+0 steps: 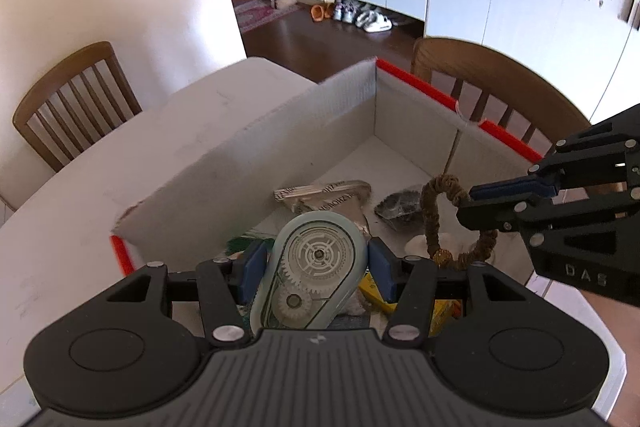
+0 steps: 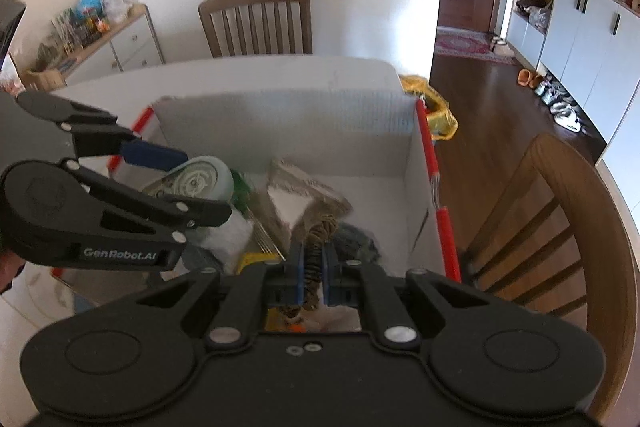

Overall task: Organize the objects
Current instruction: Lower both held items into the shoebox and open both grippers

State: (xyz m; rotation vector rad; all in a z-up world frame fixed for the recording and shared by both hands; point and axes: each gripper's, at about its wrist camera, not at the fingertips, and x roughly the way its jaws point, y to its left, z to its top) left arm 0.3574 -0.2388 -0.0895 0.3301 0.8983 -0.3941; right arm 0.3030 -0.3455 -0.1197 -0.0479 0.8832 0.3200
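Note:
A pale green correction tape dispenser point(image 1: 316, 267) with clear gears sits between the blue pads of my left gripper point(image 1: 316, 269), which is shut on it above the white cardboard box point(image 1: 280, 131). The same dispenser point(image 2: 200, 179) shows at the left of the right wrist view, in the left gripper point(image 2: 196, 183). My right gripper point(image 2: 312, 267) is shut on a brown scrunchie point(image 2: 318, 239) over the box point(image 2: 288, 119). From the left wrist view the scrunchie point(image 1: 434, 211) hangs as a loop from the right gripper point(image 1: 466, 203).
Inside the box lie a printed paper wrapper point(image 1: 324, 195), a dark crumpled item point(image 1: 400, 207), something green point(image 1: 244, 243) and yellow packaging point(image 1: 440, 311). The box has red tape point(image 1: 440, 91) on its rim and stands on a white table point(image 1: 80, 227). Wooden chairs point(image 1: 72, 99) point(image 2: 560, 227) stand around it.

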